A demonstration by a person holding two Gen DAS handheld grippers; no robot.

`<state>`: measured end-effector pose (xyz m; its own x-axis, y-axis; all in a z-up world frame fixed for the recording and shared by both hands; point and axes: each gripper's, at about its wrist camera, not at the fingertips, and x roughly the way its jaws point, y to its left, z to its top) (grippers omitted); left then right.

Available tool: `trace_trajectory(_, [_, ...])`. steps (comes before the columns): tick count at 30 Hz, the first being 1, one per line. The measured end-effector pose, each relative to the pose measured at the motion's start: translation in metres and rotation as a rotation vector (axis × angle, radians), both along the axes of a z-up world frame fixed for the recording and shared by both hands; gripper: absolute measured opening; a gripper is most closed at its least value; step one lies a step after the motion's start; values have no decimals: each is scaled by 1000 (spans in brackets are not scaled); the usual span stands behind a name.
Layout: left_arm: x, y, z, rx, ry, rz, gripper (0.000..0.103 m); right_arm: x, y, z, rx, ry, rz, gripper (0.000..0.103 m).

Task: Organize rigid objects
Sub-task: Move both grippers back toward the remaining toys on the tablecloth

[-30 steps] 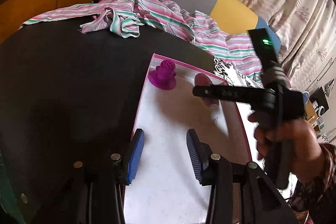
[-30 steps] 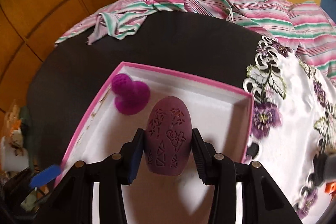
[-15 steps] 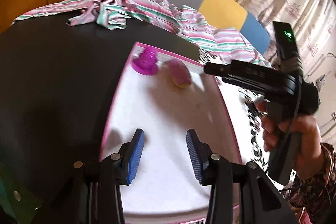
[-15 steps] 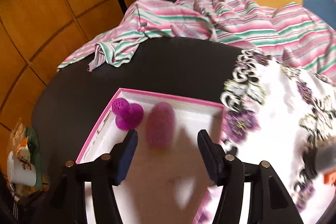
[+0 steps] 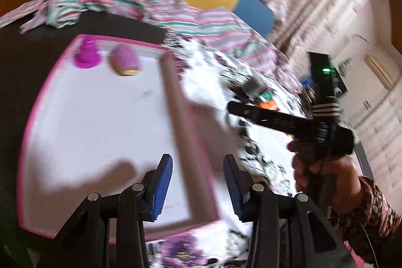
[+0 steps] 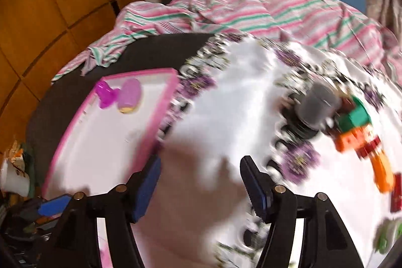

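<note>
1. Left gripper (image 5: 197, 189): jaws parted, nothing between the blue pads. It hangs over the right-hand wall of the pink-rimmed tray (image 5: 173, 82), and that wall runs forward between the two fingers.
2. Right gripper (image 6: 199, 189): jaws spread wide, empty. It is over the floral cloth (image 6: 236, 102), with the tray's near corner just beside its left finger.
3. Egg-shaped purple object (image 5: 125, 60): lies on the tray floor at the far end, ahead and left of the left gripper, well apart from both grippers.
4. Magenta ridged piece (image 5: 86, 55): stands just left of the egg-shaped object, near the tray's far left corner. Blur prevents telling whether the two touch.
5. Grey cylinder (image 6: 317, 104): on the floral cloth, ahead and right of the right gripper, beside a cluster of coloured blocks (image 6: 356, 127) in green, orange and red.
6. Striped fabric (image 6: 251, 14): bunched beyond the tray and cloth, on the far side of the dark table (image 6: 155, 49).
7. Both views are motion-blurred; finer detail cannot be read.
</note>
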<state>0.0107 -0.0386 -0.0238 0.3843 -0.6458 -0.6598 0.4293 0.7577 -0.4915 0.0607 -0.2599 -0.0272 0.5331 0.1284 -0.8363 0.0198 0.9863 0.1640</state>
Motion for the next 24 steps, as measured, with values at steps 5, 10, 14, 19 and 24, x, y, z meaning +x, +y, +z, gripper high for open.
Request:
trace_trajectory(5, [-13,-33,4,17,-9,-93,44,-17,-36,-12,12,46,-73,66])
trace_trajectory(10, [-19,-58,2,31,12,-144,43,-30,-71,-14,31,55,-156,66])
trace_trajectory(14, [-26,-65,5,40,1,-167,44,-36,-112,-10,99,28,-281,66])
trace_trajectory(19, [-35,-73,5,51,-3,-191,43,-38,-158,-6,101,-6,-419,64])
trace_trajectory(24, [-37,-81,3,57,4,-205,44,-20,-182,-5,53,-30,-455,59])
